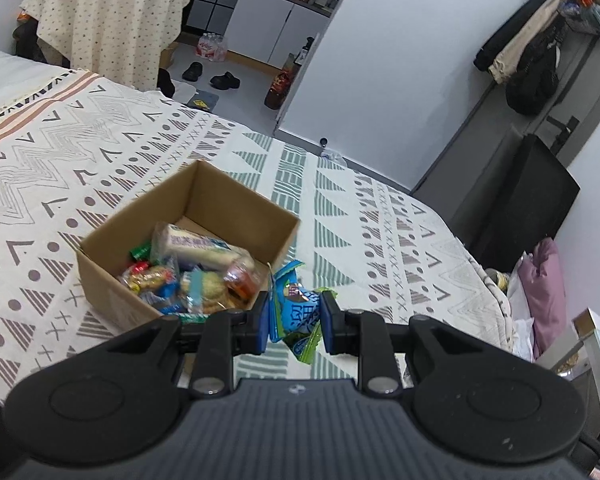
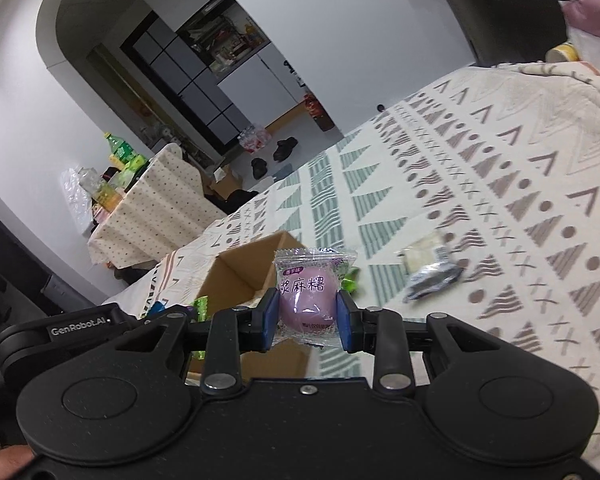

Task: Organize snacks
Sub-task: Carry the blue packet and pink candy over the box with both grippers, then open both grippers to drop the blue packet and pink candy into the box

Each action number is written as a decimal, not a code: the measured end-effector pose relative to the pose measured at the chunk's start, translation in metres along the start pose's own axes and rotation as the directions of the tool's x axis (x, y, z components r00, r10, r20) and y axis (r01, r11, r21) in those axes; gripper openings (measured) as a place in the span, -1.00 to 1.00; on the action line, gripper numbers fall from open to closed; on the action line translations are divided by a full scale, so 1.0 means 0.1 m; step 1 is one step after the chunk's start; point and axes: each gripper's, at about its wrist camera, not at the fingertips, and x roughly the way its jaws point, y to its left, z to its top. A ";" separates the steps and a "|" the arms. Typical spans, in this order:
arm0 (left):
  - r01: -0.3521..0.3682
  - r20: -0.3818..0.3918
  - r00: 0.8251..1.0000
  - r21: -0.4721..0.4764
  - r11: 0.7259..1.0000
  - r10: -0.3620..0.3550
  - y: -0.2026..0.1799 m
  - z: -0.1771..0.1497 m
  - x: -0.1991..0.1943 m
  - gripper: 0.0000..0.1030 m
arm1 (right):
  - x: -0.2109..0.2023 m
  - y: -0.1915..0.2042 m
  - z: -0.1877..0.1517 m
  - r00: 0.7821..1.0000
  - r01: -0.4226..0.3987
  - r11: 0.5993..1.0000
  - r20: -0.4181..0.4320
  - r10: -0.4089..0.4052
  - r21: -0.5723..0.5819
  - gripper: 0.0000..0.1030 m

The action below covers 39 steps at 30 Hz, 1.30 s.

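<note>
A brown cardboard box [image 1: 236, 204] stands on the patterned bed cover and holds several wrapped snacks [image 1: 196, 264]. My left gripper [image 1: 294, 316] is shut on a blue and green snack packet [image 1: 296, 308], held just right of the box's near corner. In the right wrist view, my right gripper [image 2: 308, 312] is shut on a clear packet with a purple mochi [image 2: 308, 300], held above the bed beside the same box [image 2: 252, 264]. The left gripper's black body [image 2: 76, 326] shows at the left of that view.
A silver-black wrapped snack [image 2: 432, 274] and a pale packet [image 2: 420, 254] lie on the bed cover [image 2: 500, 184] right of the box. A cloth-covered table [image 1: 108, 20] with bottles stands beyond the bed. A black cabinet [image 1: 516, 204] stands at the bed's far right.
</note>
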 end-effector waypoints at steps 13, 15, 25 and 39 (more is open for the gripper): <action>-0.024 -0.002 1.000 -0.059 0.998 0.024 0.45 0.40 0.13 -0.53 | 0.37 0.47 0.13 1.000 -0.017 0.999 -0.018 0.016 -0.032 -0.42; -0.029 -0.004 1.000 -0.069 0.997 0.029 0.53 0.45 0.16 -0.53 | 0.43 0.52 0.14 1.000 -0.016 0.999 -0.021 0.015 -0.036 -0.42; -0.065 -0.036 0.997 -0.118 0.991 0.061 0.85 0.64 0.36 -0.52 | 0.70 0.67 0.16 0.999 -0.006 0.999 -0.047 0.004 -0.036 -0.42; -0.076 -0.071 0.995 -0.154 0.985 0.066 1.09 0.78 0.52 0.04 | 1.09 0.93 0.19 0.996 -0.013 0.999 -0.091 0.009 -0.043 -0.42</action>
